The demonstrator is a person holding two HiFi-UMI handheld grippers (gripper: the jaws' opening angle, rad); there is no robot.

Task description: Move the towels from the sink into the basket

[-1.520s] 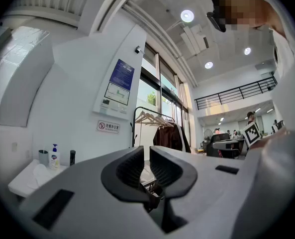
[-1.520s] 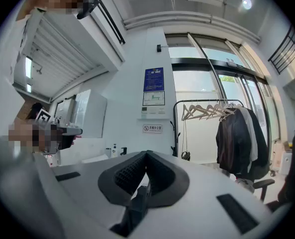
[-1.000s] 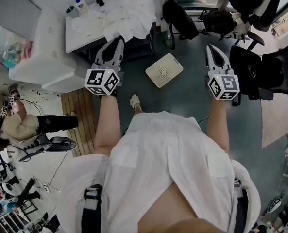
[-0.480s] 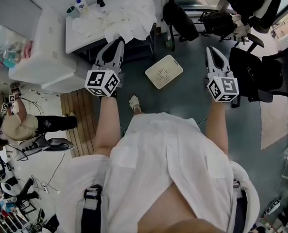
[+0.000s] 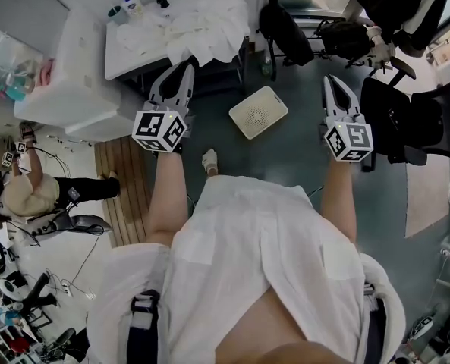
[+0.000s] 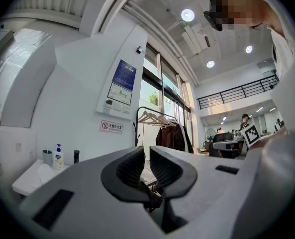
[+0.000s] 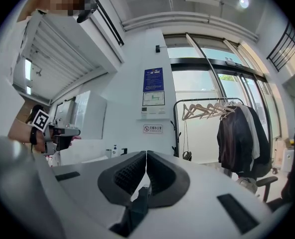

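Start at the sink point(image 5: 120, 51) far left, heaped with white towels point(image 5: 202, 21) and yet to be emptied. Bring the left gripper point(image 5: 187, 65), empty and seemingly a slit ajar, up to that heap; spread wider before pinching a fold. Release over the floor basket point(image 5: 258, 111). Unclench the right gripper point(image 5: 332, 80), pressed together on nothing. Against a second ago: same poses, barely shifted.

Bright ceiling lights point(image 6: 187, 15) glare; gripper views bulge with dark corners.
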